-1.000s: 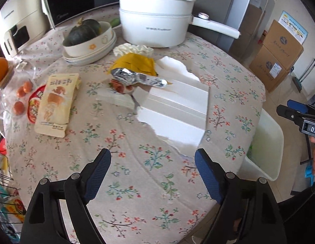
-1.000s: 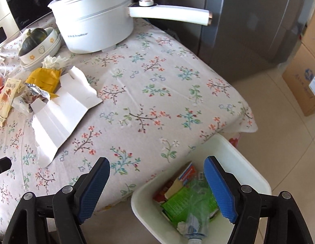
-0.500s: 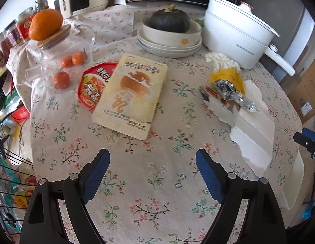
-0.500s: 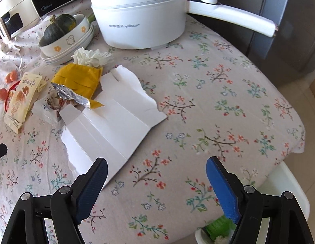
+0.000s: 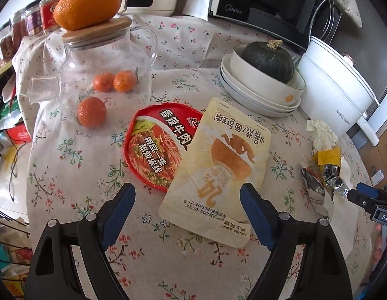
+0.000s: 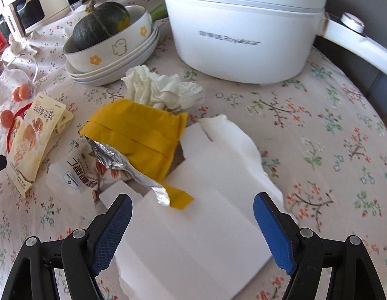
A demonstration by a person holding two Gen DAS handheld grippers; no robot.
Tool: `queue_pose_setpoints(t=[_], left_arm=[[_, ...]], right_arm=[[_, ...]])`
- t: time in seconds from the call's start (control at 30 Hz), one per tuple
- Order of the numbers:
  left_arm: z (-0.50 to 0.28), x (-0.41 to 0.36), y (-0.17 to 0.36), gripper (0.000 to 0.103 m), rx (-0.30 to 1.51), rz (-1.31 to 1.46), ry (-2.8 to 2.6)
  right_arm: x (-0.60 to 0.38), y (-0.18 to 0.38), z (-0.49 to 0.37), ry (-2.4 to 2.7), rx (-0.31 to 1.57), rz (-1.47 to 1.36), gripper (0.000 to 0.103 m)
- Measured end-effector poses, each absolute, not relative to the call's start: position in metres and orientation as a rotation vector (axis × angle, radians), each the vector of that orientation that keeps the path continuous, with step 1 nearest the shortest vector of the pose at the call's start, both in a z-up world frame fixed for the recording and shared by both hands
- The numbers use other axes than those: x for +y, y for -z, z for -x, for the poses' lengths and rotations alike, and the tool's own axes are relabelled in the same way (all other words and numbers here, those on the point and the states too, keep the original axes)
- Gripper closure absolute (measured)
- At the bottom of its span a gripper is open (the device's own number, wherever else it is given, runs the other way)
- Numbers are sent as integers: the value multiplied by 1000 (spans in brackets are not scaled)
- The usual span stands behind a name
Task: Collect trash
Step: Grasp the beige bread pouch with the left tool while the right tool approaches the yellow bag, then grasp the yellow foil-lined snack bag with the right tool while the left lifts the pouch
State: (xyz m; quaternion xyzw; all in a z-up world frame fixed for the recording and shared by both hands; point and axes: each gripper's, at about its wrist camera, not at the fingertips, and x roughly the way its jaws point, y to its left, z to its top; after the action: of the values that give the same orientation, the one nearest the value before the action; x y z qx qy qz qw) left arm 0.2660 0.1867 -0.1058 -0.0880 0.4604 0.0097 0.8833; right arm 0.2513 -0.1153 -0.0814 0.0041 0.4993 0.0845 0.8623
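My left gripper (image 5: pixel 187 200) is open above the lower end of a cream snack pouch (image 5: pixel 218 170), which overlaps a red noodle-cup lid (image 5: pixel 153 147). Nothing sits between its blue pads. My right gripper (image 6: pixel 192 212) is open over a flattened white cardboard piece (image 6: pixel 205 225). Just beyond it lie a yellow wrapper (image 6: pixel 141 135), a strip of crumpled foil (image 6: pixel 123 165), a printed plastic packet (image 6: pixel 76 175) and a crumpled white tissue (image 6: pixel 163 87). The right gripper's tip shows at the right edge of the left wrist view (image 5: pixel 368 195).
A white electric pot (image 6: pixel 243 25) with a long handle stands at the back. Stacked bowls hold a green squash (image 5: pixel 268 60). A glass jug (image 5: pixel 103 70) carries an orange (image 5: pixel 87 2) on its lid, with small oranges beside it. Appliances line the rear.
Both grippers have swept left across the table and dropped lower. The left went from the cardboard to the snack pouch. The right left the white bin and now hangs over the cardboard.
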Motion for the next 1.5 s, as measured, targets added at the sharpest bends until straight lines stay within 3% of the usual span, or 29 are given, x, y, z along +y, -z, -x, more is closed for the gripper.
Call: queue_pose_setpoints(t=[0.1,0.2,0.43,0.53,0.63,0.77,0.83,0.93,1.07,1.33,1.43,1.47,1.5], left_arm=[[-273,191,117,24,978,194,-11],[-278,189,127,41,1008,188,-1],[-275,176,131,51,990,104,-2],[-274,175,130,54,997,105,1],[-271,175,127,60,1007,112,9],[-269,170,120,74,1013,141,43],[-265,166,112,84,1002,153,59],[-257,159,100,95,989,161,79],[-245,150,86,98,979,171,92],[-217,141,54,98,959,268,94],[-206,134,38,98,941,273,95],[-203,133,34,98,936,268,96],[-198,131,30,98,929,257,95]], right_arm=[[-99,91,-262,-200,1043,-5,19],[-85,97,-271,-209,1030,9,19],[-65,108,-281,-228,1001,42,21],[-63,112,-283,-227,1004,39,31],[-65,115,-284,-231,1011,17,53],[-71,114,-282,-242,1017,-31,61],[-73,112,-280,-252,1019,-47,87],[-78,102,-275,-266,1007,-60,90],[-91,88,-266,-274,999,-76,98],[-123,52,-244,-283,955,-122,99],[-130,47,-235,-311,959,-146,94],[-130,48,-235,-312,970,-143,81],[-129,51,-235,-305,983,-139,61]])
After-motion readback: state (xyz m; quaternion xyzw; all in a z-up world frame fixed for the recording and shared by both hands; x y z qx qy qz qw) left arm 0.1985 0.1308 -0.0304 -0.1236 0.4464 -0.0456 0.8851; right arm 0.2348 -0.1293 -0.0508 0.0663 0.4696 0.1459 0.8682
